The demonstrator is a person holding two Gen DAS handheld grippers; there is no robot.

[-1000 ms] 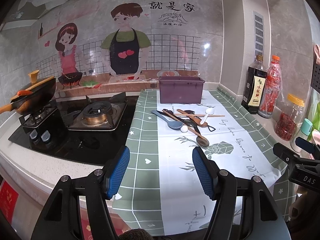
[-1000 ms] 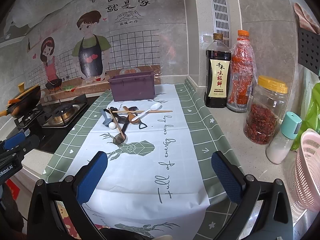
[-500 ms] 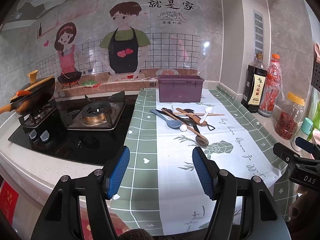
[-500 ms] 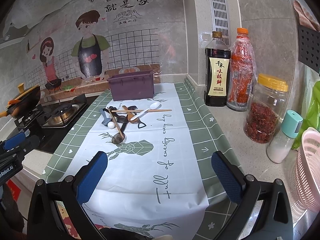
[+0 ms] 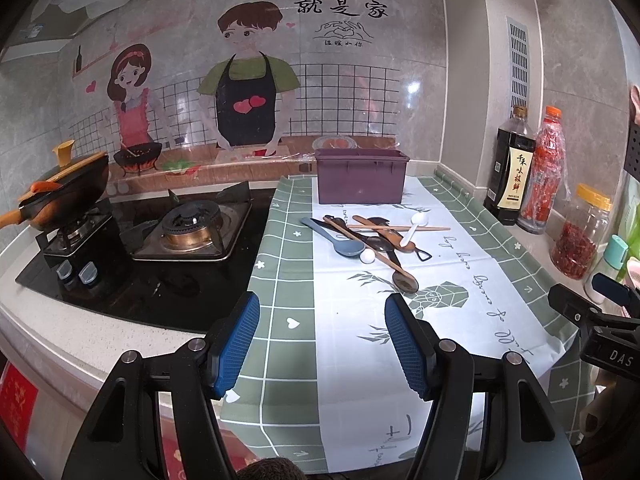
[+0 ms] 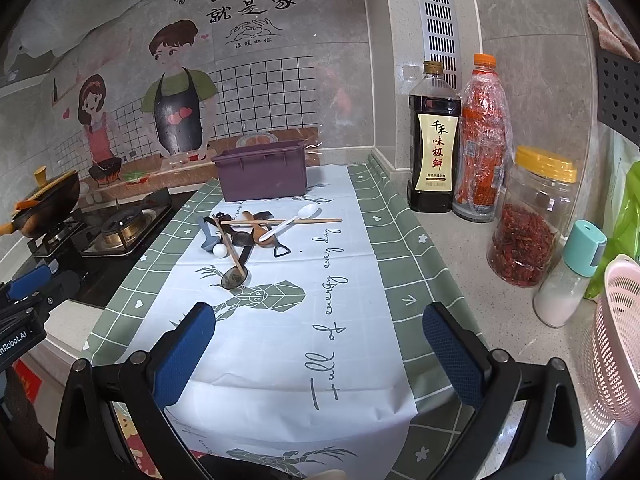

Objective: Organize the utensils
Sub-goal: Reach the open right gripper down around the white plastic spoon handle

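Two grippers are what we hold over the near edge of the counter: the left gripper (image 5: 322,340) hangs with its blue pads spread and nothing between them, and the right gripper (image 6: 318,354) is likewise spread wide and holds nothing. Both sit well apart from the utensil pile (image 5: 370,240), which lies on the green-and-white mat (image 6: 360,320) partway toward the back wall. In that heap we make out a grey-blue spoon (image 5: 336,238), a white spoon (image 6: 294,218), a long wooden chopstick (image 6: 280,221) laid across the top and a dark ladle (image 6: 234,278) pointing our way, all crossing and touching one another. Just behind the pile stands the purple box (image 5: 362,178), upright on the mat. To the left is the gas stove (image 5: 188,232) with a wok (image 5: 60,200); to the right stand a soy sauce bottle (image 6: 434,144) and a chili jar (image 6: 530,220)
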